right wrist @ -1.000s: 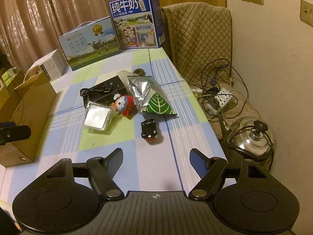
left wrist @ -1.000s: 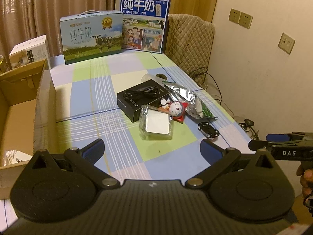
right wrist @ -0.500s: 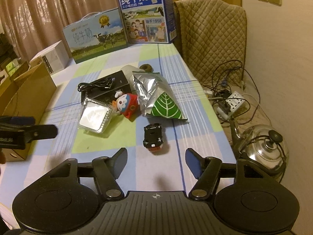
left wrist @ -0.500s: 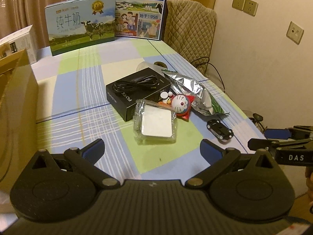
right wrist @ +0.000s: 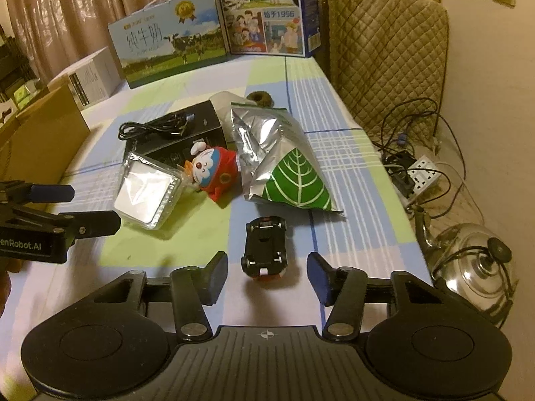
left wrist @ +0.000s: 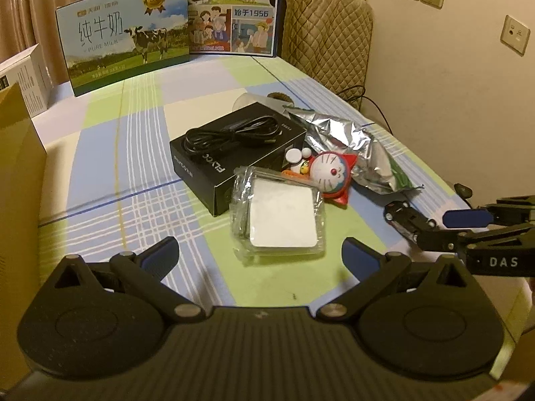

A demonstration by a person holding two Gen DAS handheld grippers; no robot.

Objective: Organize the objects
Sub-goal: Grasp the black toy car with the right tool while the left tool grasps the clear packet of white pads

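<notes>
On the checked table (left wrist: 110, 153) nothing looks sorted yet: my right gripper (right wrist: 266, 272) is closing around the toy car (right wrist: 265, 250), pads not touching, while my left gripper (left wrist: 259, 252) hangs released near the plastic-wrapped pack (left wrist: 279, 217).

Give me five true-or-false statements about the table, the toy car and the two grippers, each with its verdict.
1. The toy car lies between the right gripper's fingers, untouched. True; the jaws are closing.
2. A cable lies on the black box. True.
3. The left gripper holds the clear pack. False: it is open and holds nothing; the pack lies on the table.
4. The foil bag stands upright. False: it lies flat.
5. The cat doll sits between the clear pack and the foil bag. True.
</notes>
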